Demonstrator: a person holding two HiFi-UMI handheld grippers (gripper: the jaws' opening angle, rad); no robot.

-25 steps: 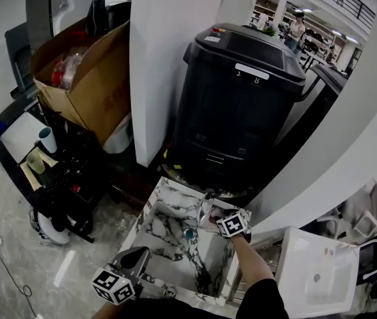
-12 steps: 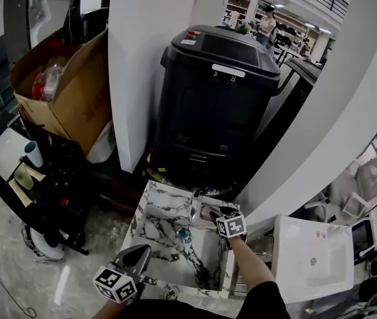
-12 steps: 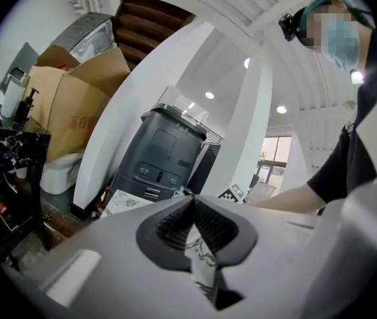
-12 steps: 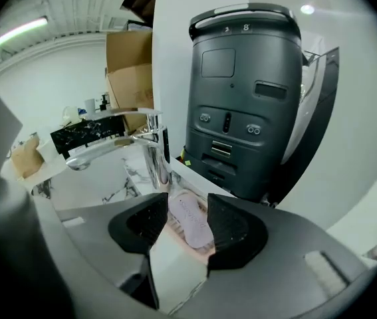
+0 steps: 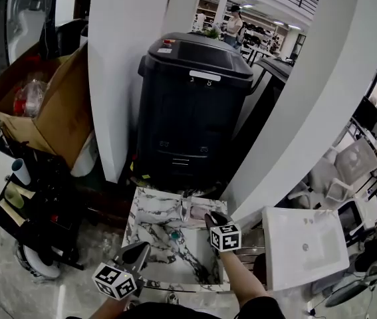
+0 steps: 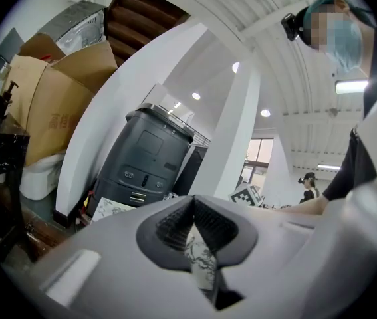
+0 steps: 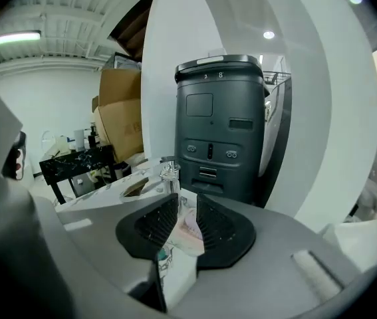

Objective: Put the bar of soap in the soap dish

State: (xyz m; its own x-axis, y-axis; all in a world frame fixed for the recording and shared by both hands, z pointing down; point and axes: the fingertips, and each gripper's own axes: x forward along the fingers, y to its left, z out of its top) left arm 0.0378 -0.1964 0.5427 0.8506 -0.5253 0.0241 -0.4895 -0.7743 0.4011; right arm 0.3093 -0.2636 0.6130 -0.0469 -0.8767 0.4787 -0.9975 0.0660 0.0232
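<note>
- My left gripper (image 6: 193, 205) is nearest, at the front edge of the marbled sink (image 5: 149, 208), jaws together and empty.
- My right gripper (image 7: 188, 201) is above the sink's right side. Its jaws have just been closing, now half apart, gripping nothing.
- Just beyond, the pink bar of soap (image 5: 199, 212) lies in the soap dish (image 5: 189, 209) on the back ledge.
- A black bin (image 5: 188, 111) stands behind.

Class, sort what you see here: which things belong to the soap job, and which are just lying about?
Job in hand:
bar of soap
soap dish
marble sink

Just lying about:
black bin
cardboard box
white basin
cup
</note>
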